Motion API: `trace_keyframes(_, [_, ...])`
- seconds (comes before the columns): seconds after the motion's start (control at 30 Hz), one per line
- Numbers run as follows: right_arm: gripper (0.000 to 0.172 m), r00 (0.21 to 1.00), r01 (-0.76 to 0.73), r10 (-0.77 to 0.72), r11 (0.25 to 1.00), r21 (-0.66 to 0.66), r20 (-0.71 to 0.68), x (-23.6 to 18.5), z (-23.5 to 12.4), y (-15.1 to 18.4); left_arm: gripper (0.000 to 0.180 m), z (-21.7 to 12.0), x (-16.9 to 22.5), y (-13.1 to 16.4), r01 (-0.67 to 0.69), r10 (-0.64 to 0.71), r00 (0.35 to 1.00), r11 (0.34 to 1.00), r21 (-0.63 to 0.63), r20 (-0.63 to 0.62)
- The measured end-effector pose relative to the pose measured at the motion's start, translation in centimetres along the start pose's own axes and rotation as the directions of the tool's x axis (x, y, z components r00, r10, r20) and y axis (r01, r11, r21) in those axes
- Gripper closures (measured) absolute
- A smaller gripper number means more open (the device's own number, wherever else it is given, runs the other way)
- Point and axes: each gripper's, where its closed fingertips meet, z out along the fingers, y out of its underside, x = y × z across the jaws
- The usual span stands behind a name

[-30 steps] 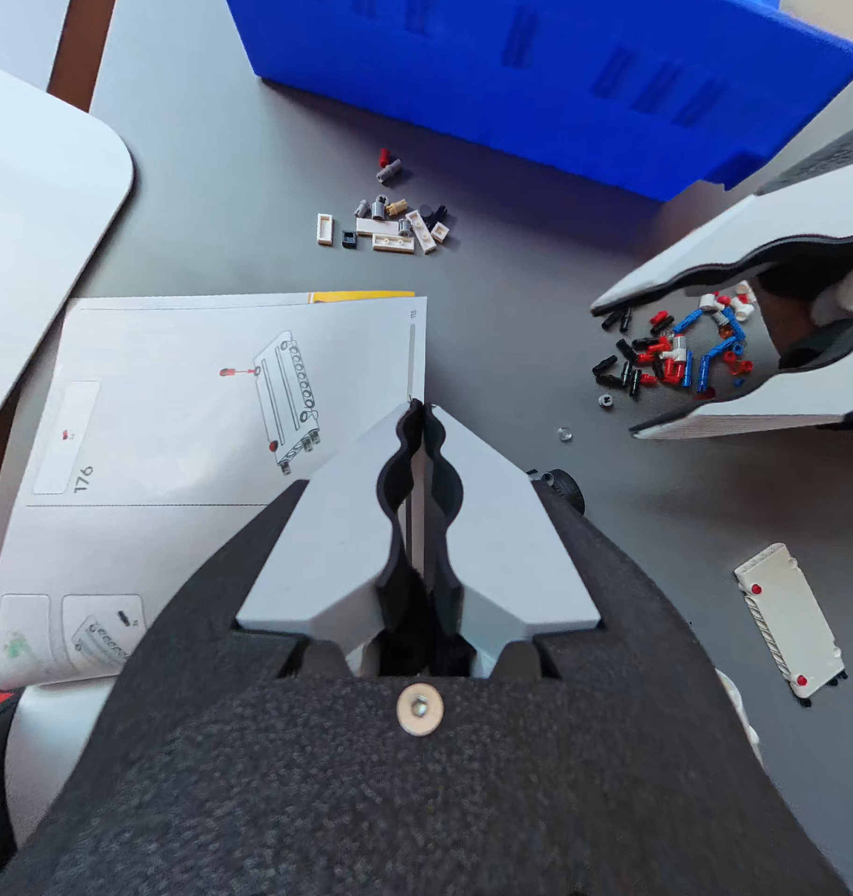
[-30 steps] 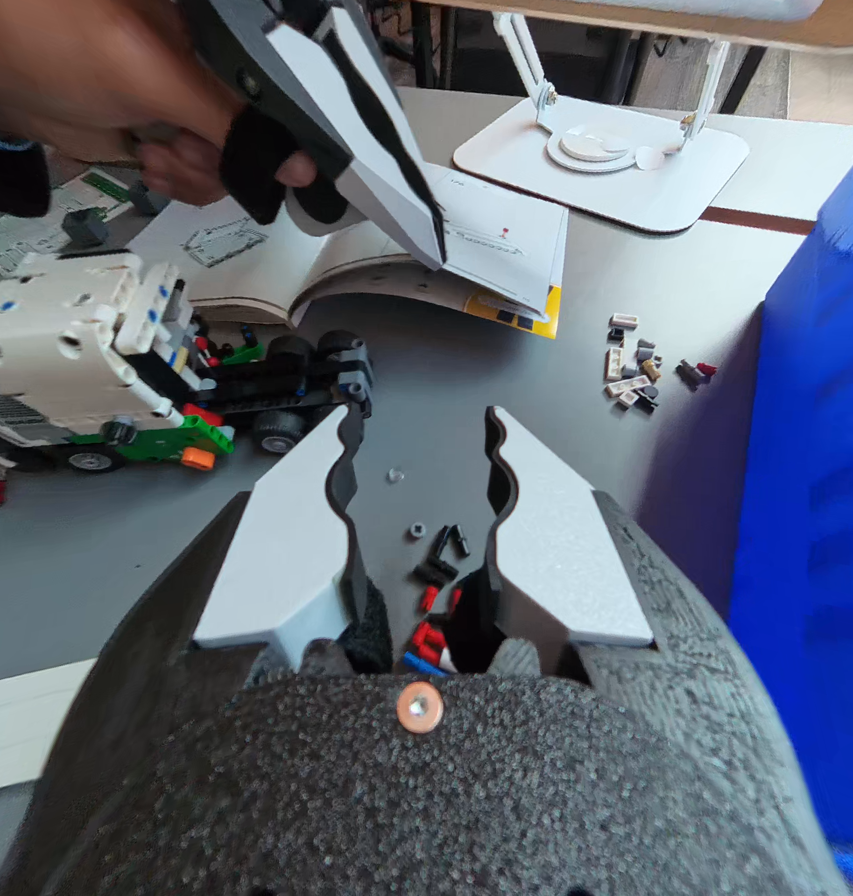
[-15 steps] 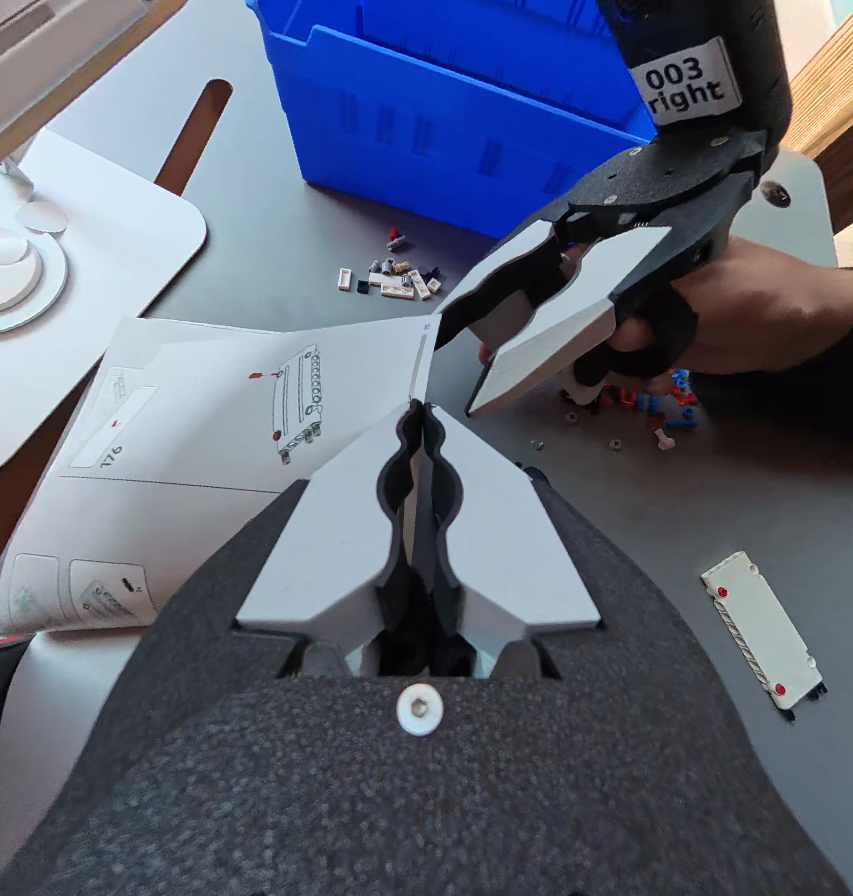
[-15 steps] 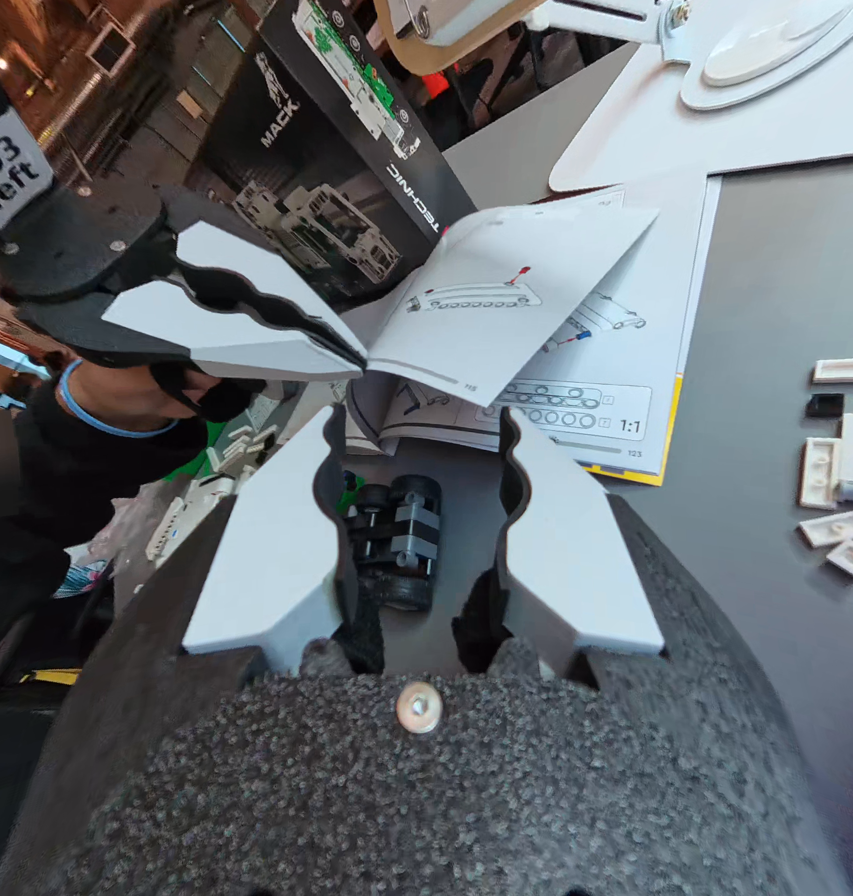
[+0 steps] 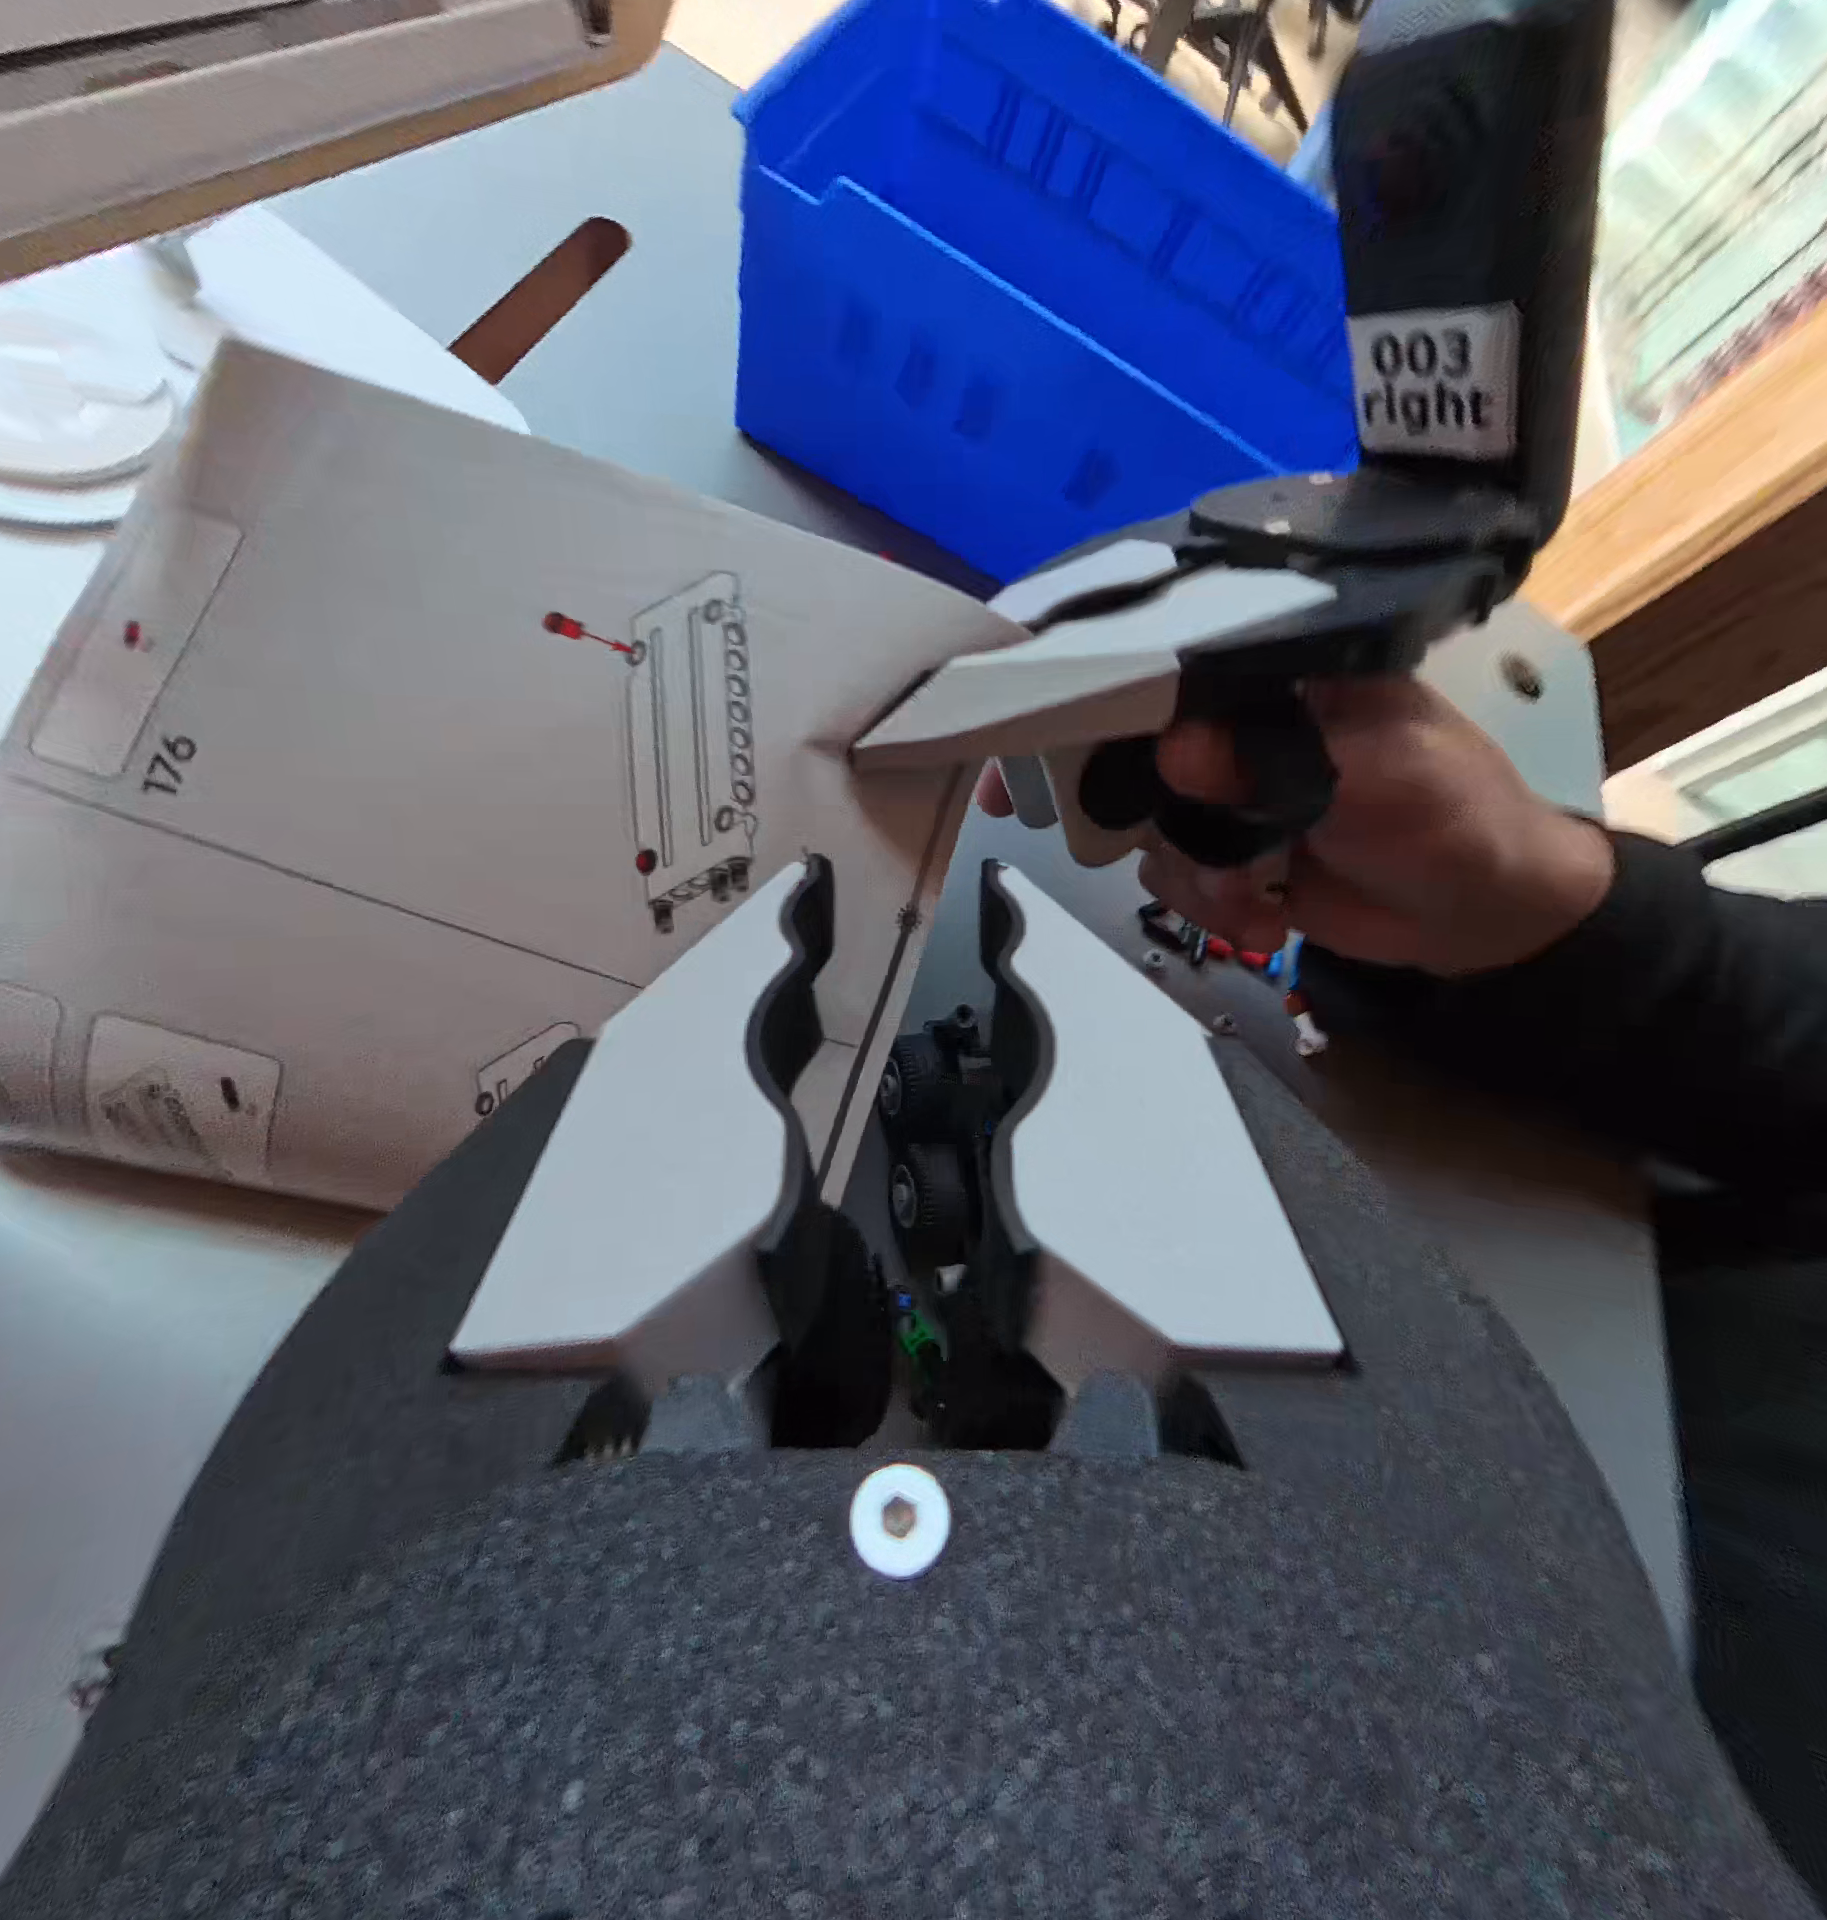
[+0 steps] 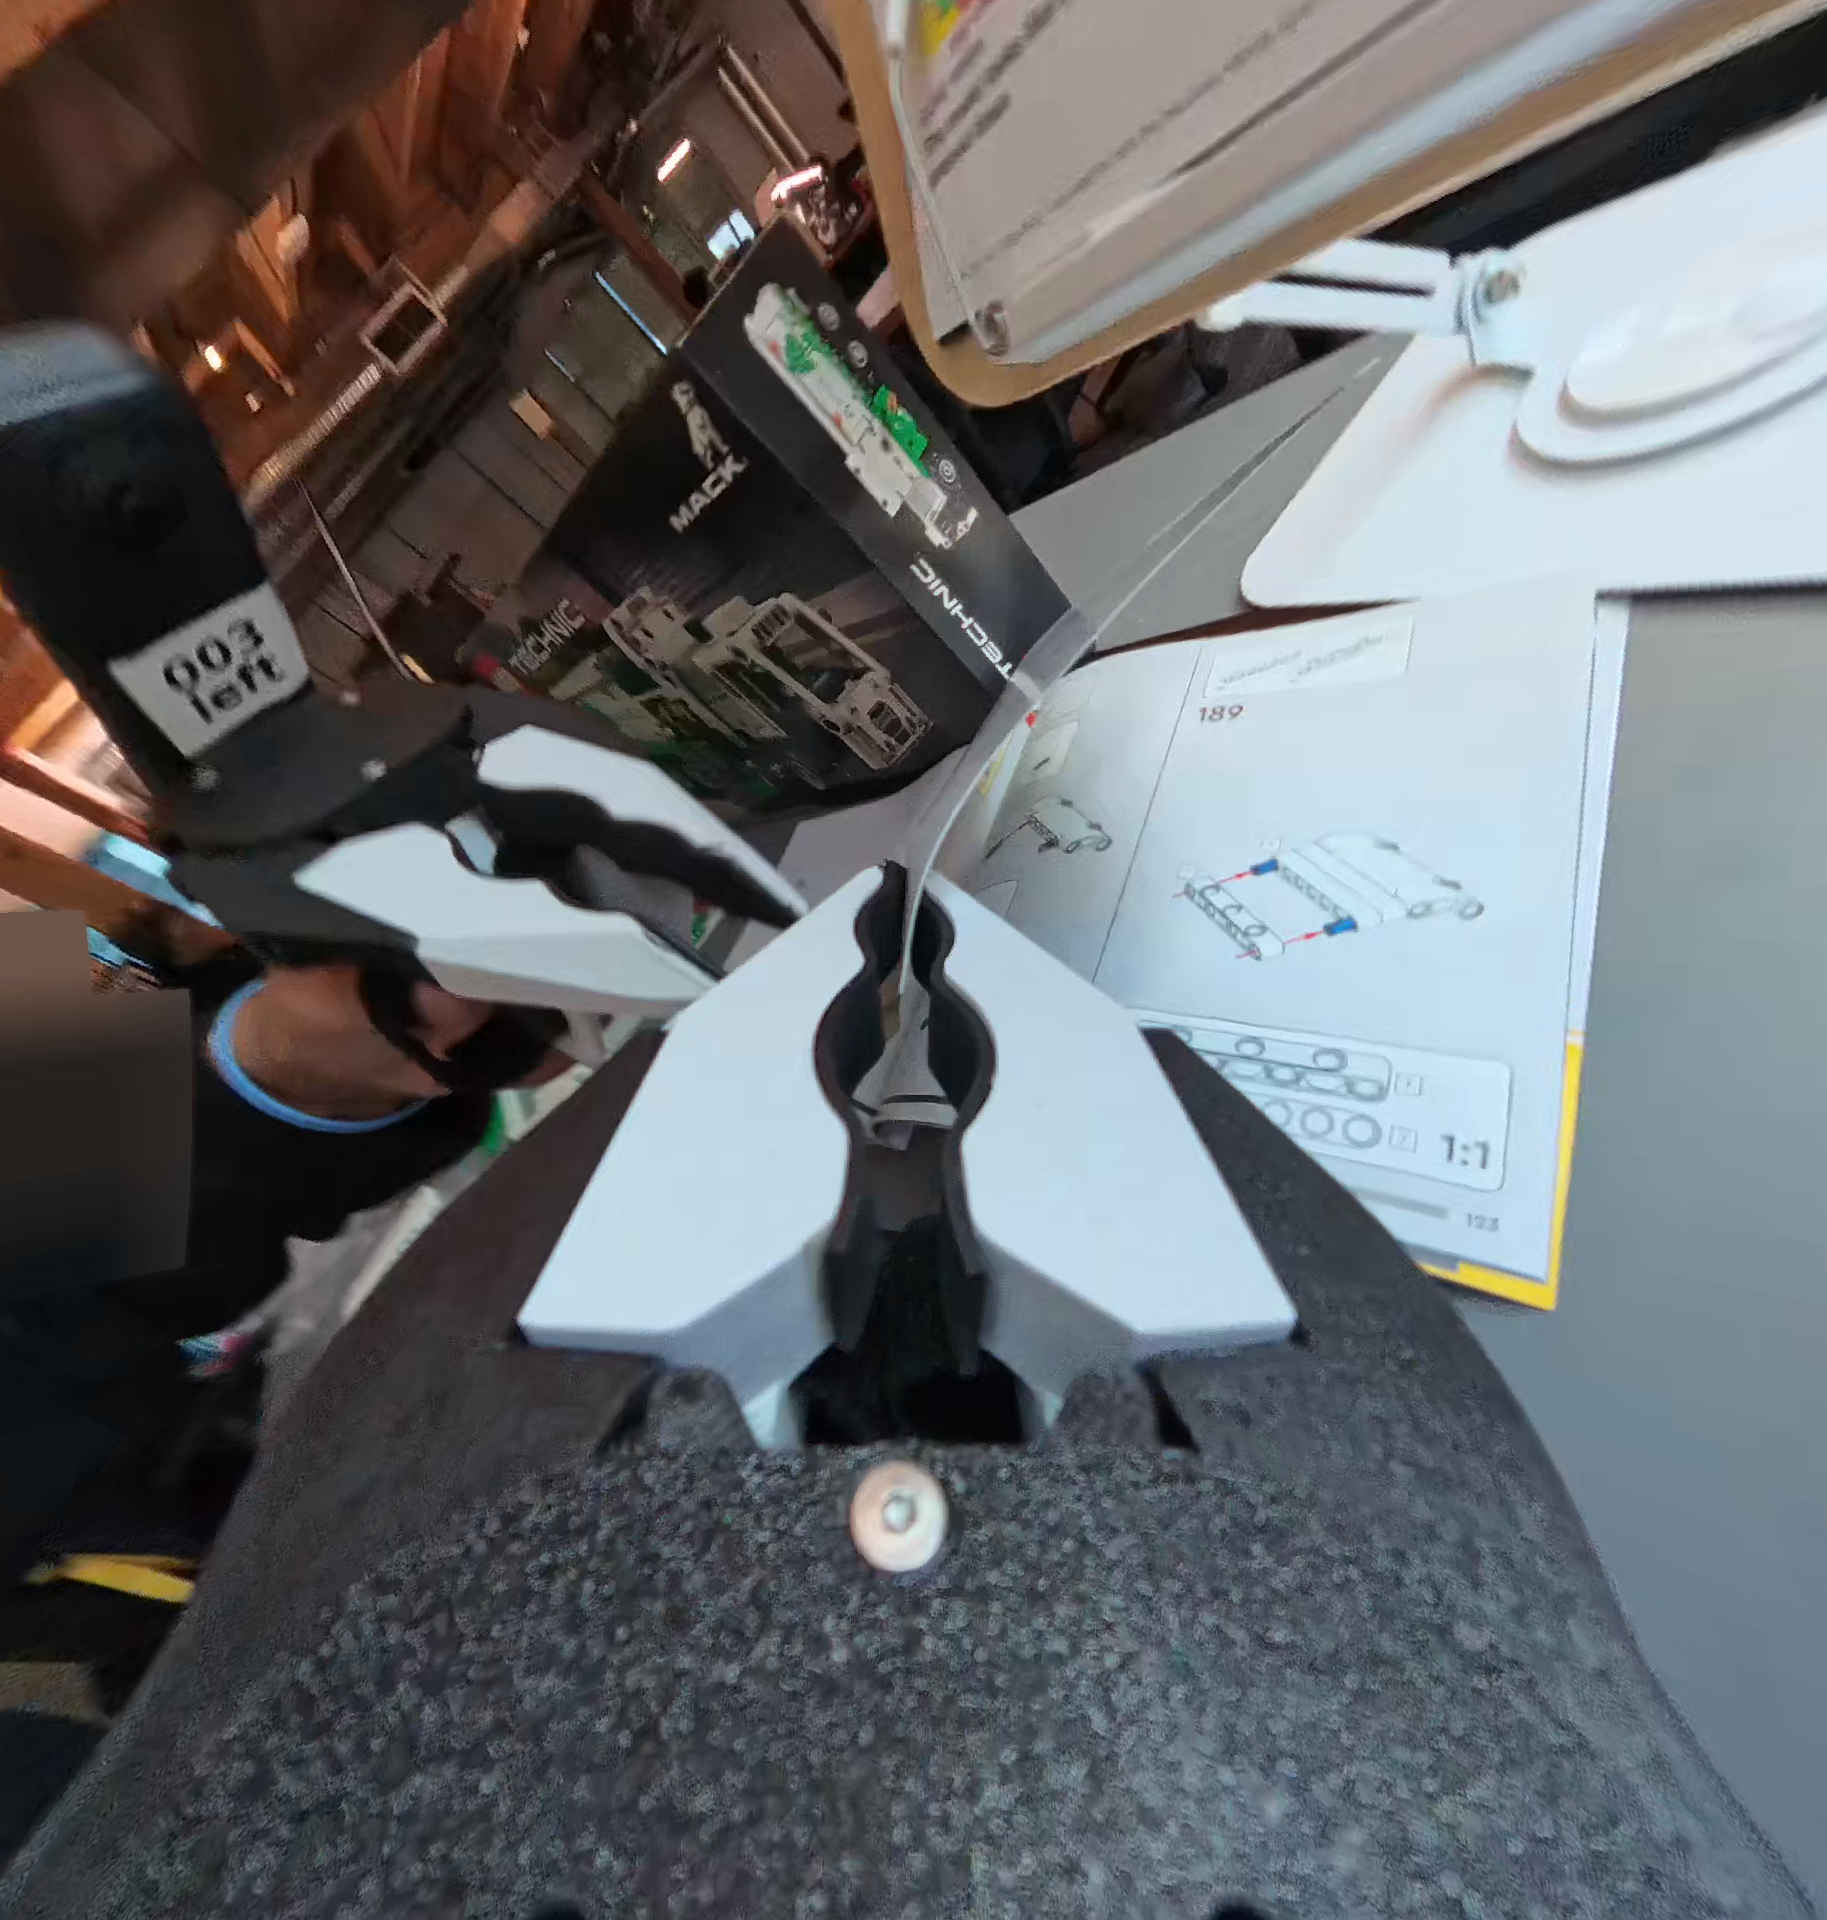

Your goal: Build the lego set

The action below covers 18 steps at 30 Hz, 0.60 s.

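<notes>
An open instruction booklet (image 6: 1356, 883) lies on the grey table. One of its pages (image 5: 421, 727) is lifted and stands up. My right gripper (image 6: 904, 883) is shut on that page's edge, and the sheet (image 6: 976, 790) curves up from between its pads. The left wrist view shows it too (image 5: 873, 740), pinching the page's corner. My left gripper (image 5: 904, 868) is open. The page's edge runs loose between its fingers, and neither pad presses on it. The right wrist view shows it (image 6: 753, 945) open, just left of the page.
A blue bin (image 5: 992, 416) stands at the back of the table. Black wheels of a toy truck (image 5: 930, 1174) lie under my left gripper. Small loose parts (image 5: 1200, 940) lie near the right hand. A black toy box (image 6: 784, 582) and a white stand base (image 6: 1511, 499) stand behind the booklet.
My left gripper, shut on the page while lifting it, has opened and let it go. My right gripper left the small parts, moved to the page and shut on its edge.
</notes>
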Motion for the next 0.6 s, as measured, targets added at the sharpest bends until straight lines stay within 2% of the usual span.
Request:
trace_keyframes(0.03, [0.172,0.994,0.107,-0.107,0.994,-0.011,-0.021,-0.6,0.2,0.1,0.14,-0.7,-0.3,-0.3,0.087,-0.087,0.996,0.996,0.02,-0.008])
trace_keyframes(0.13, [0.17,0.921,0.377,-0.38,0.925,-0.054,-0.09,-2.4,1.1,0.3,0.118,-2.3,-1.4,-1.2,0.307,-0.303,0.951,0.949,0.069,-0.063])
trace_keyframes(0.27, [0.167,0.798,0.574,-0.591,0.805,-0.147,-0.12,-4.8,2.9,1.1,0.113,-4.4,-2.4,-2.1,0.485,-0.471,0.873,0.866,0.122,-0.129])
trace_keyframes(0.43, [0.165,0.691,0.687,-0.718,0.69,-0.229,-0.088,-8.3,5.6,2.5,0.114,-7.4,-3.3,-0.4,0.539,-0.533,0.842,0.838,0.083,-0.079])
trace_keyframes(0.53, [0.159,0.665,0.712,-0.747,0.641,-0.286,-0.018,-10.1,7.6,4.3,0.118,-9.1,-4.1,1.3,0.584,-0.581,0.811,0.808,0.071,-0.064])
trace_keyframes(0.6, [0.156,0.664,0.716,-0.747,0.617,-0.327,0.043,-11.2,8.7,5.7,0.129,-10.1,-4.4,2.2,0.604,-0.599,0.797,0.794,0.071,-0.074])
